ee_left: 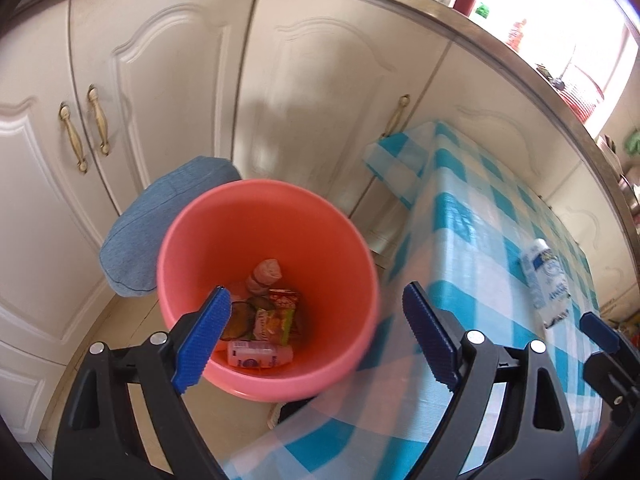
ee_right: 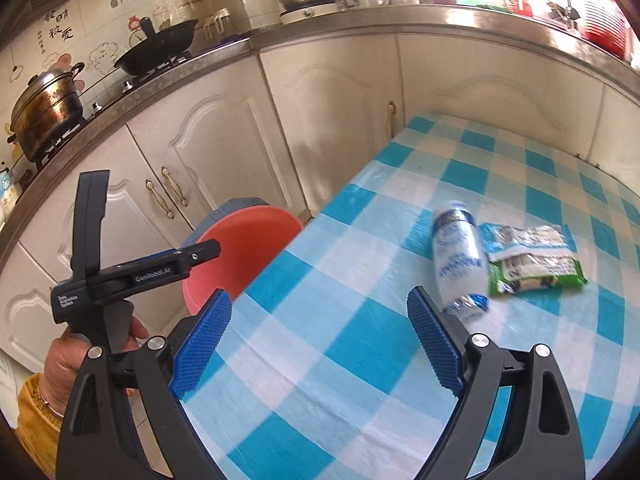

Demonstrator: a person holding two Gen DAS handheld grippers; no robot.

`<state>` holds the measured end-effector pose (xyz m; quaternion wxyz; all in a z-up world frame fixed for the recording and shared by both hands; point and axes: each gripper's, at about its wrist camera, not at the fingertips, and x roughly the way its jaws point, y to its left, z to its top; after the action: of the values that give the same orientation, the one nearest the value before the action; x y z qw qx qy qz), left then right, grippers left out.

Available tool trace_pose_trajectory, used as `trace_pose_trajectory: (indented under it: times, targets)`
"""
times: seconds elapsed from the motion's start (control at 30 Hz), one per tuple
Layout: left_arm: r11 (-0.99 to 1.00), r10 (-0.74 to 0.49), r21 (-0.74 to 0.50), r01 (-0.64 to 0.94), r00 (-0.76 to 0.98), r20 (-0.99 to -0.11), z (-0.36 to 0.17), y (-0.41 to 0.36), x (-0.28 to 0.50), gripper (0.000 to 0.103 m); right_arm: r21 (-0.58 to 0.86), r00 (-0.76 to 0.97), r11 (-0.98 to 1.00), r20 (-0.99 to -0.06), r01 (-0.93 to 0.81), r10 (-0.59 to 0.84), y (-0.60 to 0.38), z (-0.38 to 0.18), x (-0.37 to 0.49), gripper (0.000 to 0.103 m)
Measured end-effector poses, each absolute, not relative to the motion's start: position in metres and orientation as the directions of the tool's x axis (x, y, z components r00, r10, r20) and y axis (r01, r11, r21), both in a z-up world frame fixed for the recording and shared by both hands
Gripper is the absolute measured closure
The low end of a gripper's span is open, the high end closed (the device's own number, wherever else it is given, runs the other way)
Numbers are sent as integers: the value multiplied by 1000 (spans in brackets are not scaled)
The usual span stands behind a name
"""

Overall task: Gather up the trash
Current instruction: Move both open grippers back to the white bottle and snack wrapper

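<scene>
Presently listed: left gripper point(ee_left: 316, 312), blue-padded jaws wide apart, nothing between, above round pink plastic bucket point(ee_left: 208, 224) on floor beside table. Inside bucket: pink-white packet point(ee_left: 260, 354), red-green snack wrapper point(ee_left: 282, 316), crumpled pinkish wad point(ee_left: 266, 276). Right gripper point(ee_right: 320, 320), jaws likewise spread and empty, over blue-and-white checked tablecloth point(ee_right: 320, 360). On cloth: 1 clear plastic bottle with blue label point(ee_right: 458, 256), lying flat, touching 1 green-and-white foil packet point(ee_right: 532, 258). Blue denim cushion point(ee_left: 136, 236) behind bucket, against cream cabinet doors point(ee_left: 160, 80).
</scene>
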<state>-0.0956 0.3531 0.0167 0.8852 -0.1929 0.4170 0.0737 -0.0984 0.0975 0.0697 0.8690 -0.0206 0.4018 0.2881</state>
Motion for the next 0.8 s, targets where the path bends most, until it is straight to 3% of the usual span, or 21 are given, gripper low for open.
trace_pose_trajectory:
  times: [0.8]
  targets:
    - [971,-128,-226,-73,639,-758,49,233,-100,15,331,626,894,-639,-302,448,-43,69,-110,11]
